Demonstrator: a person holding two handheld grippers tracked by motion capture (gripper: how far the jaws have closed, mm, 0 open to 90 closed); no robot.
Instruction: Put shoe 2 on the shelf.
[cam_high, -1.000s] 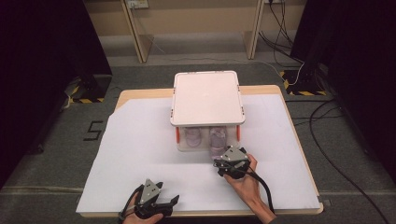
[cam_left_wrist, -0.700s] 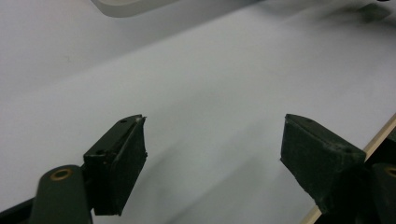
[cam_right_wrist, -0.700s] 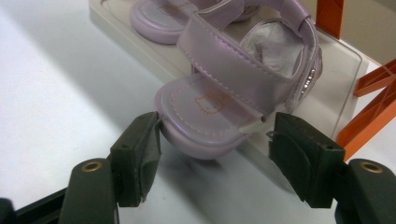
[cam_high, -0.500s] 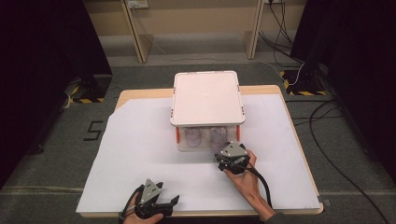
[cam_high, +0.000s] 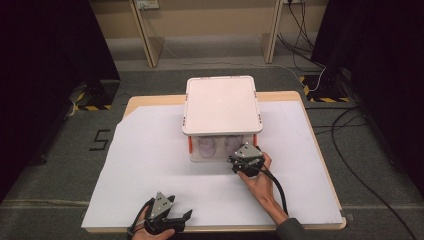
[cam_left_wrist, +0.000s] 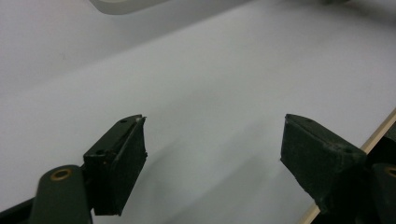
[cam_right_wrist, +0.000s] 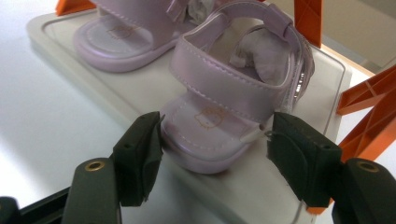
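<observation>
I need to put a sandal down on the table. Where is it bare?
The white sheet is bare left of the white-lidded rack, and to its right up to the table edge. It is crowded at the rack's front, where the right gripper meets the lilac sandals.

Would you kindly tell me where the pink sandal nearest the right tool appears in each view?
High view: the pink sandal sits under the white shelf, centre.
Left gripper view: not in it.
Right gripper view: centre, between the open jaws.
Shared landmark: orange post.

Both grippers, left gripper (cam_high: 176, 216) and right gripper (cam_high: 240, 161), carry grey triangular plates, black fingers (cam_left_wrist: 119, 165), brass-coloured pivots, seemingly black cables.
</observation>
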